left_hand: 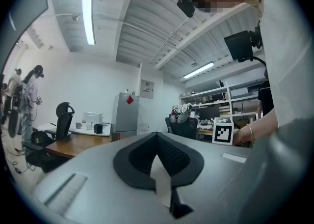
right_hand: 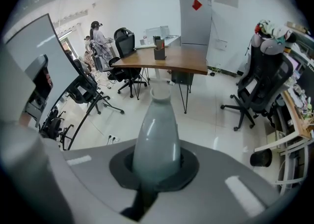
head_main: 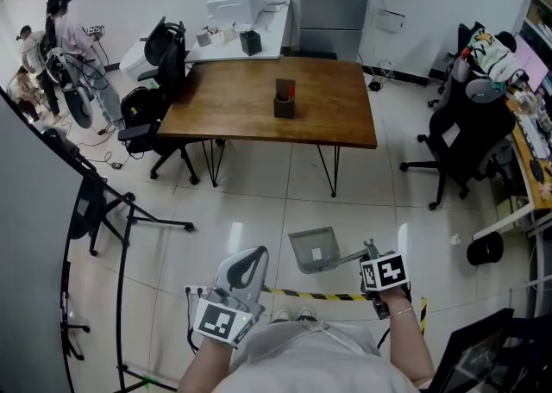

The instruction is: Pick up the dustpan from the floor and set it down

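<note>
The grey dustpan (head_main: 314, 250) hangs in front of me above the floor tiles, its pan to the left and its handle running right. My right gripper (head_main: 369, 256) is shut on that handle. In the right gripper view the grey tapered handle (right_hand: 157, 134) sticks out forward between the jaws of the right gripper (right_hand: 156, 168), and the pan is hidden. My left gripper (head_main: 251, 256) is held beside it on the left, apart from the dustpan. In the left gripper view the left gripper (left_hand: 158, 138) shows its jaws meeting with nothing between them.
A wooden table (head_main: 259, 94) with a dark holder (head_main: 285, 100) stands ahead. Office chairs (head_main: 461, 137) (head_main: 164, 64) flank it. A black tripod stand (head_main: 112, 210) is at the left, yellow-black tape (head_main: 319, 296) lies by my feet, and a black bin (head_main: 486, 249) sits at the right.
</note>
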Action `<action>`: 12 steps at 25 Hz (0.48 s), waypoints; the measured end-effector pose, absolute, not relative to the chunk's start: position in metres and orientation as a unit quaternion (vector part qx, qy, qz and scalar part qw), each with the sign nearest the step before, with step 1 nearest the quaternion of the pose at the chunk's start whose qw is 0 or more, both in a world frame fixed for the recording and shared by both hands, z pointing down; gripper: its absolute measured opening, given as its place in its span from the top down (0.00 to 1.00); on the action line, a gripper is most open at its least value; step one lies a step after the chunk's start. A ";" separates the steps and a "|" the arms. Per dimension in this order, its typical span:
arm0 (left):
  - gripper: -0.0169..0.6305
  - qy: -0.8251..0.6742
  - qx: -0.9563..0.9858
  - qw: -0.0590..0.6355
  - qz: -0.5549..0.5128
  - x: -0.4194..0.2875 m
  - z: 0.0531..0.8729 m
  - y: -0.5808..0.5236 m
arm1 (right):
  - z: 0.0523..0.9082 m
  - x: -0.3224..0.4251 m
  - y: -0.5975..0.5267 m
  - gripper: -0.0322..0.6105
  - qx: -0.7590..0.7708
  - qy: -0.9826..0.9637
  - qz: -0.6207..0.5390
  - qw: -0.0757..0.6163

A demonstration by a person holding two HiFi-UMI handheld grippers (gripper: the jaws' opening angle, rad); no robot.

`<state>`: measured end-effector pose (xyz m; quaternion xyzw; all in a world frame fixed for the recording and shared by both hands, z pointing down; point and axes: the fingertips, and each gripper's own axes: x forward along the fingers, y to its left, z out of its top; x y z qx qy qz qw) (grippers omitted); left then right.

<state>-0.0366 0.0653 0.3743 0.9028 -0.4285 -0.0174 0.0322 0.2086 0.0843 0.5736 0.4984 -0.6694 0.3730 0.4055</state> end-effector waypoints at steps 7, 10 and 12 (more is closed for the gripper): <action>0.95 -0.437 0.898 0.031 -0.042 -0.032 0.363 0.062 | 0.572 0.210 0.077 0.95 0.493 -0.678 0.374 0.396; 0.95 -0.442 0.895 0.029 -0.043 -0.031 0.362 0.060 | 0.573 0.212 0.073 0.95 0.489 -0.680 0.375 0.397; 0.95 -0.446 0.894 0.030 -0.043 -0.030 0.363 0.059 | 0.574 0.214 0.071 0.95 0.486 -0.682 0.375 0.398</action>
